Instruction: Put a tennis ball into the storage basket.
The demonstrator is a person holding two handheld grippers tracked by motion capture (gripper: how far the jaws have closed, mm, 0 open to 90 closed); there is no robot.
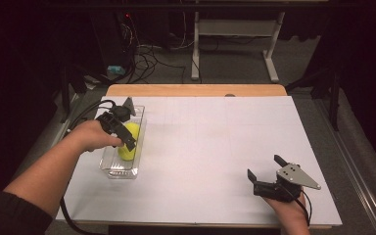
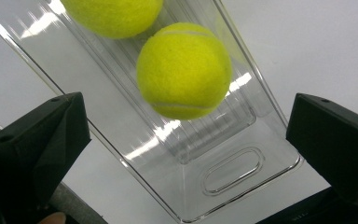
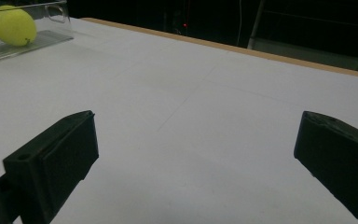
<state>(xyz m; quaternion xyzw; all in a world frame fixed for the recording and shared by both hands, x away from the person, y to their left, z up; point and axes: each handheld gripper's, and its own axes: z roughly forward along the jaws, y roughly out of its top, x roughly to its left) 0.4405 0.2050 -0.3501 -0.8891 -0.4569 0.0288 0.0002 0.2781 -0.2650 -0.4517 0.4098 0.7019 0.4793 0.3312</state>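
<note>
Two balls: yellow tennis balls (image 2: 184, 71) lying in the clear tray (image 2: 228, 179), counter's left side
Left claw (image 1: 126, 134): wide open above them, holding nothing
Right claw (image 1: 264, 172): open, empty, well apart on bare white counter (image 1: 215, 147)
Obstructions: tray walls flank the balls

A dim lab or test room, set up for recording. A wooden table (image 1: 196, 90) covered with a white sheet (image 1: 215, 147) stands on grey carpet. Beyond the table's far edge, loose cables (image 1: 149, 58) trail across the floor toward dark equipment with a small red light (image 1: 126, 15), beside the white metal legs of another desk (image 1: 235, 29).
</note>
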